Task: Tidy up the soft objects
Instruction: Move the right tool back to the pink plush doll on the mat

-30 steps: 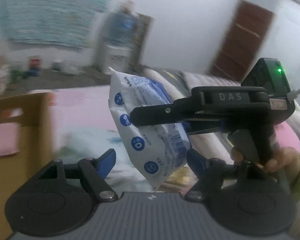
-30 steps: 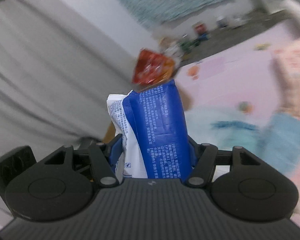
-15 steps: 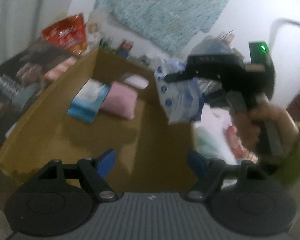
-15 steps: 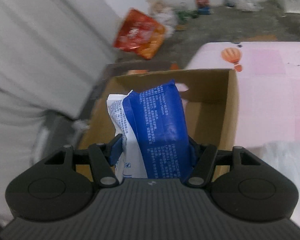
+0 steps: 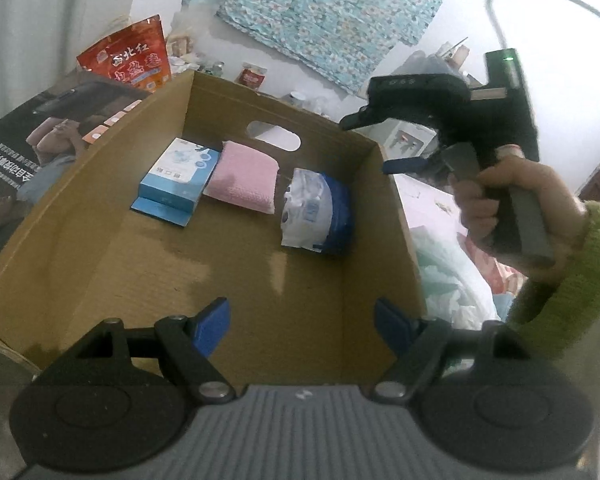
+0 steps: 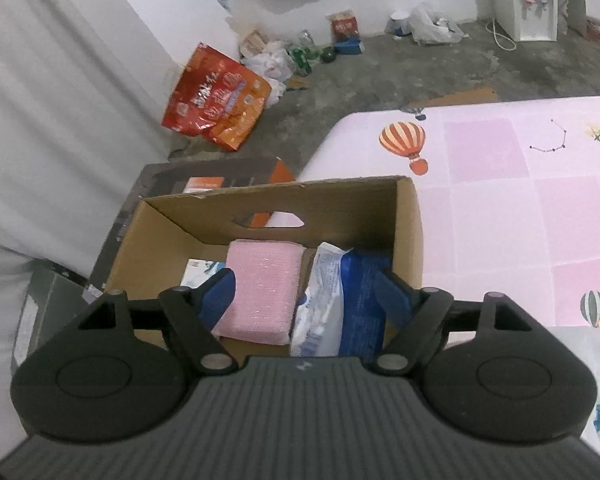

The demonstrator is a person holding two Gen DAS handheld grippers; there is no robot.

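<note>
The cardboard box (image 5: 100, 216) lies open below you, with the blue-and-white packet (image 5: 316, 212) lying on its floor against the right wall, long axis running away from you. Your right gripper (image 6: 306, 294) hangs directly above it, jaws opening and clear of the packet. Your left gripper (image 5: 300, 320) is spread wide, empty, at the near wall.

Blue-white packet (image 5: 318, 210), pink pad (image 5: 244, 176), blue box (image 5: 178, 178), in carton (image 5: 80, 216)

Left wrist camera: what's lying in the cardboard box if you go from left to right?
Blue box → pink pad → blue-and-white pack, all lying on the floor of the cardboard box.
</note>
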